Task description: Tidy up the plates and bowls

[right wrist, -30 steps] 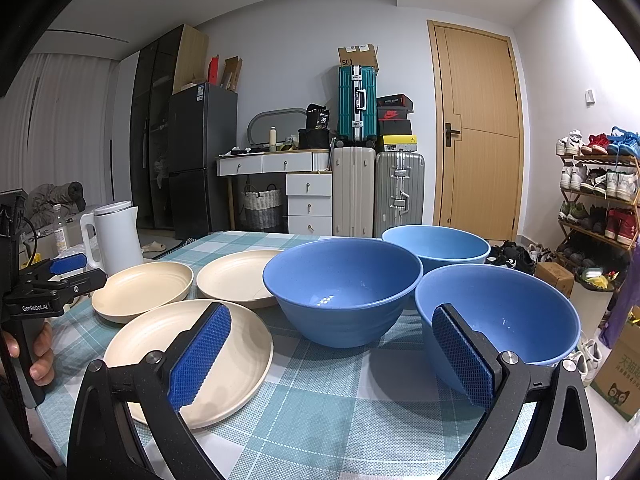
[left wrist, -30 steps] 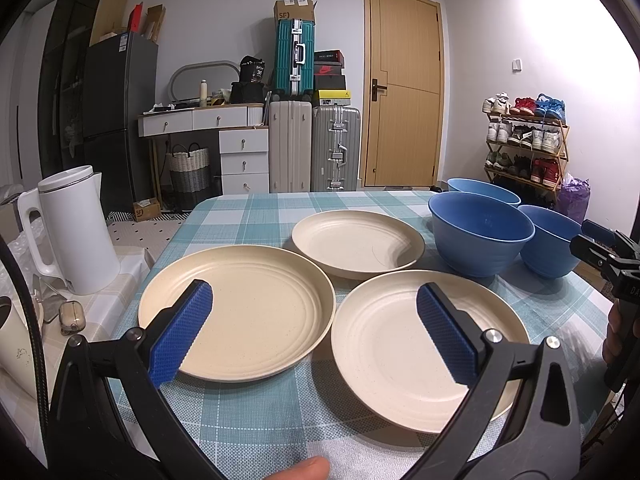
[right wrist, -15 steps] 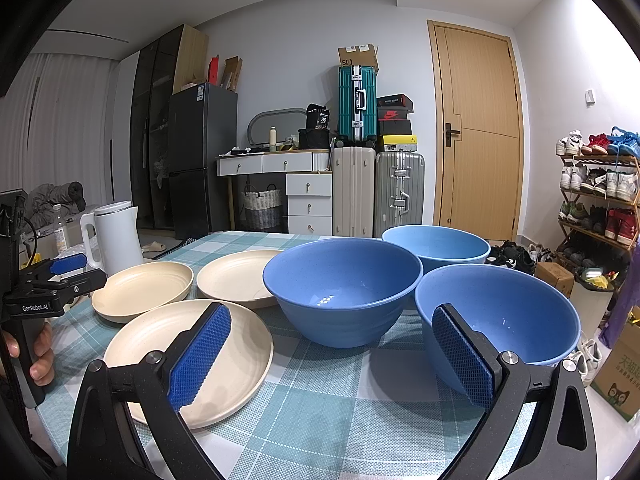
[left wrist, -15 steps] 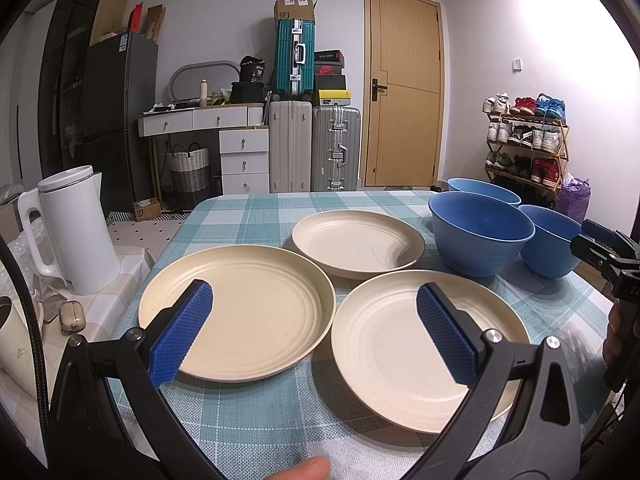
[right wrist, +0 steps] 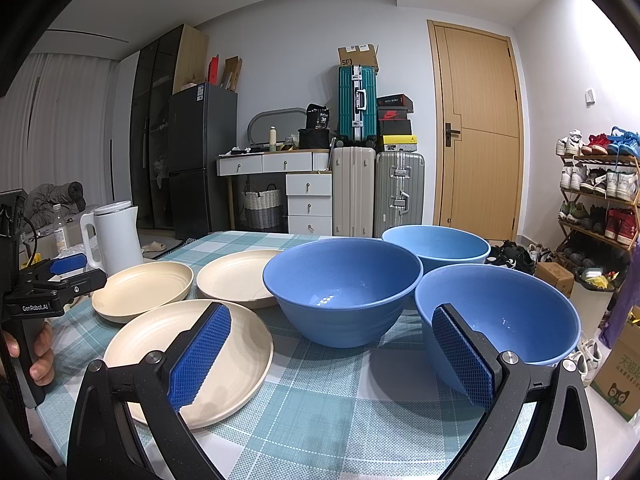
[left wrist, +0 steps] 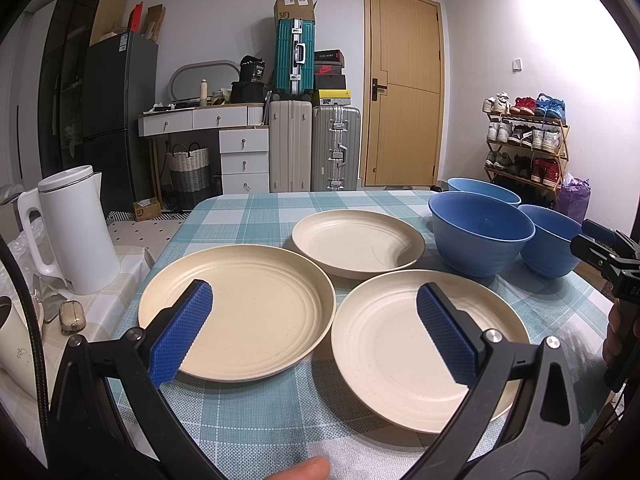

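Three cream plates and three blue bowls sit spread across a checked tablecloth (left wrist: 256, 216), none yet stacked. In the left wrist view, the left plate (left wrist: 240, 312) fills the centre left, the near plate (left wrist: 400, 344) the lower right and the far plate (left wrist: 356, 240) the middle, each apart from the others. In the right wrist view, the middle bowl (right wrist: 344, 292) sits at centre, the near bowl (right wrist: 504, 312) at lower right and the far bowl (right wrist: 436, 244) behind them, the three close together.

The left gripper (left wrist: 314, 332) hovers low over the near edge of the table, level and pointing across it, its blue pads spread wide and holding nothing. The right gripper (right wrist: 330, 356) hangs likewise, fingers wide apart and empty, one pad in front of the near plate and the other in front of the near bowl.

The dishes look like light, stiff, matte composite ware, probably not very slippery but thin at the edge. A pinch across the raised rim seems the surest hold for a plate; a bowl would take a grip over its wall.

A white kettle (left wrist: 76, 228) stands at the left edge of the left wrist view.
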`<state>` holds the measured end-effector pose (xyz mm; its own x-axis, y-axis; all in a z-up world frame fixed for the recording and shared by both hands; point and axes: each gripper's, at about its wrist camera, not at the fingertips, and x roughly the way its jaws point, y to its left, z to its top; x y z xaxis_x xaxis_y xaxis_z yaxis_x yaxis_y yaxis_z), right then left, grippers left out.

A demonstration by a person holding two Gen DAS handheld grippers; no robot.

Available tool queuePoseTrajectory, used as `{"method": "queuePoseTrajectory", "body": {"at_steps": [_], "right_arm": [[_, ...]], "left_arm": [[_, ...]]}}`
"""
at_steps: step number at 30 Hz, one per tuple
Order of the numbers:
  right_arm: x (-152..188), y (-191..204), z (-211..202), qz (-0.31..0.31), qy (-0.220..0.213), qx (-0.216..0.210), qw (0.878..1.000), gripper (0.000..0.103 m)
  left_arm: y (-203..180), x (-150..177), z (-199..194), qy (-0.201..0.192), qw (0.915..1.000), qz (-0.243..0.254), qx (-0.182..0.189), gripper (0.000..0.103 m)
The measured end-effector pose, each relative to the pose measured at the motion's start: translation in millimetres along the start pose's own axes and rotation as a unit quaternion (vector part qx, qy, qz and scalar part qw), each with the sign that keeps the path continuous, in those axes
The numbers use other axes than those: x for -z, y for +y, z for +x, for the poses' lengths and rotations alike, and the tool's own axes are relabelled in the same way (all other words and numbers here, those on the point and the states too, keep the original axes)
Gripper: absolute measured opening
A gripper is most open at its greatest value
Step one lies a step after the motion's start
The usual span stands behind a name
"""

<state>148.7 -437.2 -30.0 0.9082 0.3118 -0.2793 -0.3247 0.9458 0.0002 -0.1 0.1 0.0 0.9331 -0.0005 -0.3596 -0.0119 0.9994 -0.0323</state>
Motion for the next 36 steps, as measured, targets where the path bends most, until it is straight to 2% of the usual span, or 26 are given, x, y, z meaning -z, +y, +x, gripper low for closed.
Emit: {"method": "queuePoseTrajectory", "body": {"at_steps": [36], "right_arm": [[0.3, -2.1, 4.8, 0.001, 0.010, 0.001, 1.000, 0.103]], "left_arm": [[-0.1, 0.0, 0.1, 0.000, 1.0000, 0.000, 0.000, 0.102]]}}
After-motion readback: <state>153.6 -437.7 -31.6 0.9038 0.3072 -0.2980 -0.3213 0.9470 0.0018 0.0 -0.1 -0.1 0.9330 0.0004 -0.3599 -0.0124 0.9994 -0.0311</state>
